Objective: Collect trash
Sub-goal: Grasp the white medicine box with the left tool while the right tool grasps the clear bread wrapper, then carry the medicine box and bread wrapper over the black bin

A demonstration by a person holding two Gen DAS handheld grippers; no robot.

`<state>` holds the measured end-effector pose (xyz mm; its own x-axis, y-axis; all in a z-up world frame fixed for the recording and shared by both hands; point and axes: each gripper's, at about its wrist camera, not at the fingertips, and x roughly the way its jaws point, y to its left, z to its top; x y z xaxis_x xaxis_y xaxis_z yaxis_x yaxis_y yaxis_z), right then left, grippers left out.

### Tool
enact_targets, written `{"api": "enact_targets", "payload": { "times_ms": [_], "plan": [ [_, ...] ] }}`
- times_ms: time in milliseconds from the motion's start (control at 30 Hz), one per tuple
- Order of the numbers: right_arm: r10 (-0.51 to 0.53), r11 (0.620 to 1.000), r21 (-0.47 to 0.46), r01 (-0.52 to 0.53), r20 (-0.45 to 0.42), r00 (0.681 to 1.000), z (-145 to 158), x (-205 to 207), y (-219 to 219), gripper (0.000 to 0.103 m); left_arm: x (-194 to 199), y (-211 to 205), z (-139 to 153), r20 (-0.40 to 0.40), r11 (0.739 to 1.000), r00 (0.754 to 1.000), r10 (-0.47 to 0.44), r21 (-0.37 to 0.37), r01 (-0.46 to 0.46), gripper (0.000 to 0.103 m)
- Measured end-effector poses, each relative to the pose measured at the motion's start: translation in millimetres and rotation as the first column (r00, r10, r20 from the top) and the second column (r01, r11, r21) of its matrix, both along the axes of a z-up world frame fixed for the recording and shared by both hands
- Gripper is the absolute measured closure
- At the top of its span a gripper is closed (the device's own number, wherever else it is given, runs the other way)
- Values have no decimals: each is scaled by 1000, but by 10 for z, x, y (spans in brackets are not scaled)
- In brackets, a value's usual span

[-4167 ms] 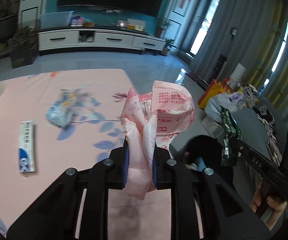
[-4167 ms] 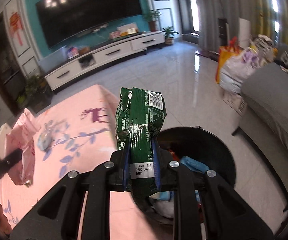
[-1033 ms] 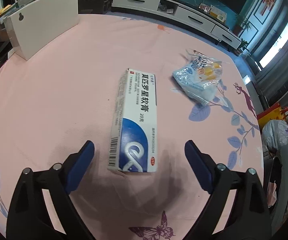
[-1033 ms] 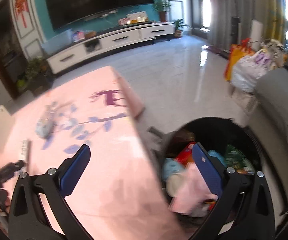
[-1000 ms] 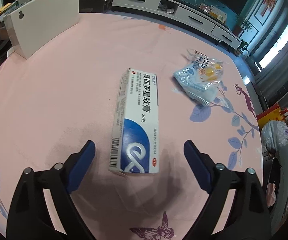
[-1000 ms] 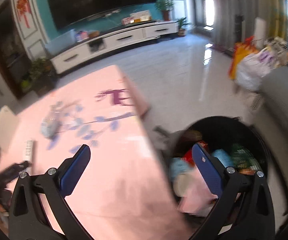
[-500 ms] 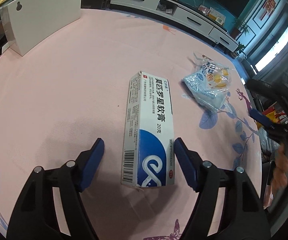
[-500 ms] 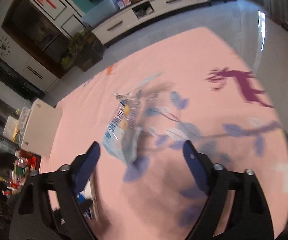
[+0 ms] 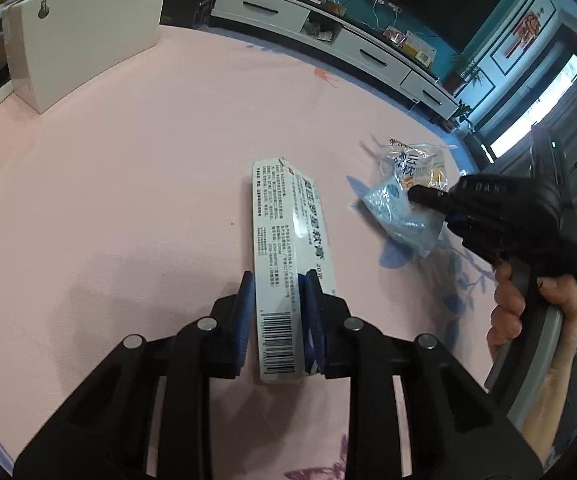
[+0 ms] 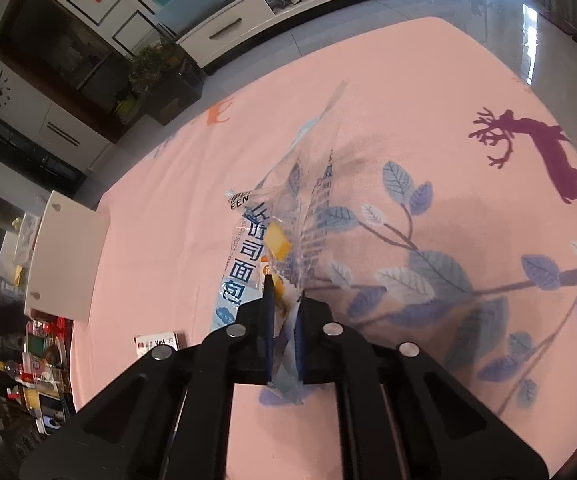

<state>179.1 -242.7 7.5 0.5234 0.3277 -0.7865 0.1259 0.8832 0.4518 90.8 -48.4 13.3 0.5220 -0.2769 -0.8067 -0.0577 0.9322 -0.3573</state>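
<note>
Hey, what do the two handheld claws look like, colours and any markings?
Both are matte black plastic with blue pads on the fingers and round silver bolt heads on the arms. The right claw carries pale lettering on its body, a grey handle and a small green light.

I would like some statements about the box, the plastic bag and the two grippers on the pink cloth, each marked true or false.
1. The left gripper is shut on the ointment box. True.
2. The right gripper hangs open above the cloth. False: it pinches the clear bread bag.
3. The white board stands on the pink tablecloth. True.
4. The box stands upright on its end. False: it lies along the tablecloth.
</note>
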Motion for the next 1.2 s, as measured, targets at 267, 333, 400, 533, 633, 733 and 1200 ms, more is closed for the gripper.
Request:
{"api": "enact_targets", "payload": {
  "times_ms": [267, 333, 400, 533, 633, 733, 1200],
  "plan": [
    [10, 997, -77, -2, 114, 993, 397, -765, -182, 97, -209, -78, 70, -9, 1000, 1000, -21, 15, 21, 78],
    [9, 995, -100, 6, 147, 989, 492, -1006, -264, 97, -276, -102, 119, 0, 1000, 1000, -19, 13, 19, 78],
    [-5, 993, -113, 26, 178, 984, 595, -1290, -385, 97, -354, -146, 195, 17, 1000, 1000, -26, 14, 26, 79],
    [-58, 987, -134, 92, 243, 968, 761, -1752, -649, 97, -492, -321, 422, 70, 998, 996, -56, 21, 55, 79],
    [-112, 973, -159, 165, 294, 949, 878, -2066, -872, 97, -622, -558, 645, 124, 994, 987, -105, 35, 101, 79],
    [-166, 953, -189, 235, 320, 933, 947, -2284, -1090, 97, -753, -840, 849, 181, 986, 970, -164, 50, 157, 79],
    [-354, 867, -217, 450, 370, 859, 987, -3008, -1920, 97, -1042, -2296, 1163, 288, 883, 841, -457, 35, 468, 78]
  ]
}}
